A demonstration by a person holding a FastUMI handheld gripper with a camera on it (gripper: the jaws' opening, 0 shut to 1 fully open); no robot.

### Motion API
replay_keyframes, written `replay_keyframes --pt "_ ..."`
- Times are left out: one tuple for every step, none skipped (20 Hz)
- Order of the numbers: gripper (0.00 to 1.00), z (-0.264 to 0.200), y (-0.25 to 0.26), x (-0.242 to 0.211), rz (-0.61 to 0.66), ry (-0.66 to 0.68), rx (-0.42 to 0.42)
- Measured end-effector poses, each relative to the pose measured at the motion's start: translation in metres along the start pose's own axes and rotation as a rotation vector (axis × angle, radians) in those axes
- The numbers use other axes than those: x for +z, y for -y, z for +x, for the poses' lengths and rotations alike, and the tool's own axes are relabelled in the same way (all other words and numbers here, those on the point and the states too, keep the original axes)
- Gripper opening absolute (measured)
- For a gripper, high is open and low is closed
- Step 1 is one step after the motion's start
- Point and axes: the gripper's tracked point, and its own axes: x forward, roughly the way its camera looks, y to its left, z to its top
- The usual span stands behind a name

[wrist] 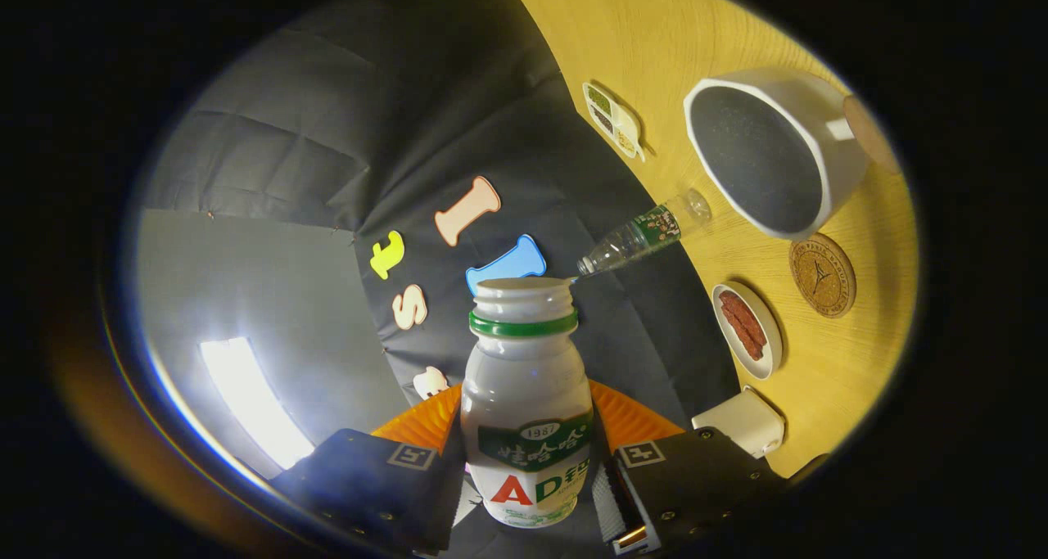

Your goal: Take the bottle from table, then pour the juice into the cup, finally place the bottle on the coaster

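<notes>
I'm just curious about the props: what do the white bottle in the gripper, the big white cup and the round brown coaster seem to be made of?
The small white bottle with green neck ring, clamped between the gripper fingers, looks like glossy opaque plastic with a printed label. The big white faceted cup seems matte ceramic, dark speckled inside. The round brown coaster looks like cork or wood, with an engraved pattern.

Bottles: two are counted, one white juice bottle (526, 395) between the gripper (528, 481) fingers, one clear plastic bottle (647, 236) at 1 o'clock beyond it.
Cups: one white cup (774, 154) is counted on the counter (655, 35).
Coasters: one cork coaster (822, 275) is counted.
Dishes: two, one oval dish (747, 328) and one divided dish (614, 119).
Boxes: one white box (741, 421).
</notes>
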Motion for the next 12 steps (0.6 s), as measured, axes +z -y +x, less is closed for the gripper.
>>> replay_keyframes --pt "0.65 0.0013 0.0009 -0.0003 0.002 0.002 -0.001" --pt "0.65 0.002 0.0011 0.0002 0.005 0.003 -0.002" --pt "0.65 0.0005 0.0011 0.0003 0.008 0.005 -0.002" --pt "0.65 -0.0002 0.0014 0.0003 0.012 0.006 -0.003" --pt "0.65 0.0002 0.0009 0.0007 0.014 0.007 -0.004" --pt "0.65 -0.001 0.001 0.0006 0.015 0.008 -0.004" --pt "0.65 -0.0005 0.0015 0.0006 0.018 0.009 -0.004" --pt "0.65 0.0001 0.0021 0.0004 0.021 0.009 -0.003" --pt "0.65 0.0011 0.0027 0.0007 0.024 0.01 -0.004" --pt "0.65 0.0011 0.0035 0.0013 0.024 0.01 -0.005" --pt "0.66 0.0021 0.004 0.0012 0.026 0.011 -0.007" --pt "0.65 0.0018 0.0044 0.0013 0.029 0.012 -0.006"
